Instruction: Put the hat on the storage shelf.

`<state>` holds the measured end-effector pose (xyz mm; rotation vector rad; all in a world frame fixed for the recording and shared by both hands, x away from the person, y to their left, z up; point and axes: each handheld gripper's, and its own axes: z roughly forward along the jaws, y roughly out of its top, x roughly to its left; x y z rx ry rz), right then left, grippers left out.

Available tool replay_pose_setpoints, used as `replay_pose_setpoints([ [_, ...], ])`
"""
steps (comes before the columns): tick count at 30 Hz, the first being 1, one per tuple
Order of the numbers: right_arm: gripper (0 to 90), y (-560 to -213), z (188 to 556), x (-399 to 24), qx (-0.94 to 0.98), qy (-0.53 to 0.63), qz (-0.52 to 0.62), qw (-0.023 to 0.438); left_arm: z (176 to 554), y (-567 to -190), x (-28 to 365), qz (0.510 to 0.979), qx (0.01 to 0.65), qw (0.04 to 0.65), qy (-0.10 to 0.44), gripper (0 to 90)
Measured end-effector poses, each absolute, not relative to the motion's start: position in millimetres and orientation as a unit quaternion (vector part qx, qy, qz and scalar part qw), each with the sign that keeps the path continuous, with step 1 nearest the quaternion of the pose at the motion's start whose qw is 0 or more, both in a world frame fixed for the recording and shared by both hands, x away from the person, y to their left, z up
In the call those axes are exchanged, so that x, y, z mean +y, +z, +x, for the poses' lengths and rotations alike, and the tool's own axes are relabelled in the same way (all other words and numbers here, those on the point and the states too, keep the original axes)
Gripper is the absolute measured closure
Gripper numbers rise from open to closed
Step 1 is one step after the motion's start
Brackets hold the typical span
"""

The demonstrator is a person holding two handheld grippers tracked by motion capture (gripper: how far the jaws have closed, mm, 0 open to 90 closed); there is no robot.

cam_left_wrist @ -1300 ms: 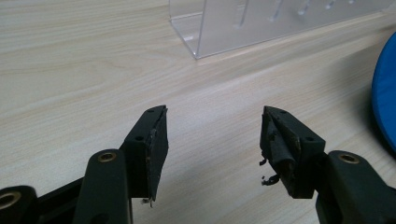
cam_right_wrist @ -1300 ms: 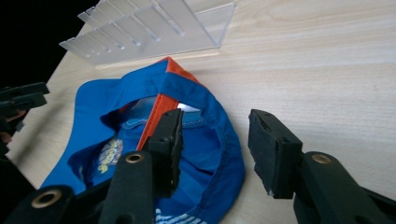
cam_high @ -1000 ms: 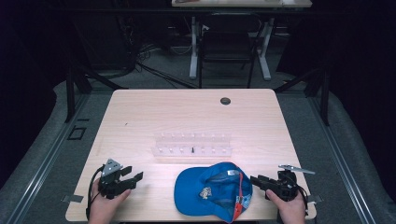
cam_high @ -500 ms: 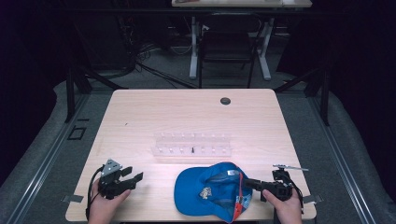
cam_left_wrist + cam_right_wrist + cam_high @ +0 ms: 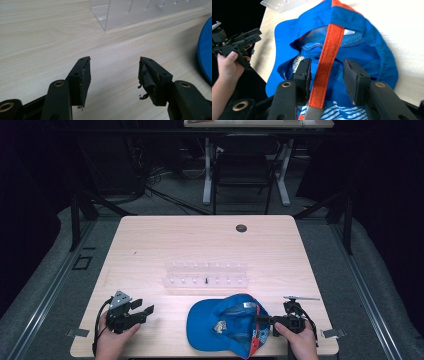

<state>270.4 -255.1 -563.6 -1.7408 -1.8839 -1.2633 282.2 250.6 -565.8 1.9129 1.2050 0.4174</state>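
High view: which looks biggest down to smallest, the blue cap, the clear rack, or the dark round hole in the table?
1. Blue cap
2. Clear rack, longer but slimmer, so close
3. Dark round hole, clearly smallest

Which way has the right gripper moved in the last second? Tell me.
Yes. The right gripper has shifted left along the table, toward the blue cap; its open jaws now straddle the orange strap.

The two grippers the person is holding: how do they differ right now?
The left gripper hovers over bare wooden table, jaws open with nothing between them. The right gripper is at the blue cap, its open jaws either side of the cap's orange strap, not yet closed on it. The left gripper carries a grey three-cornered plate on top. Both have black jaws.
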Motion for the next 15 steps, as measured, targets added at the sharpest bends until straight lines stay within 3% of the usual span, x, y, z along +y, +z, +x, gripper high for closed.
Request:
replay_pose_setpoints([
  [7,61.1,-567.2,273.2,-250.9,-0.653,-0.435,-0.599,0.162,282.3,-565.9,250.0,0.762,0.476,0.406,0.166,43.7],
  [15,74.9,-567.7,273.2,-253.9,-0.640,-0.434,-0.606,0.187,282.1,-565.6,250.1,0.761,0.477,0.406,0.167,44.0],
])
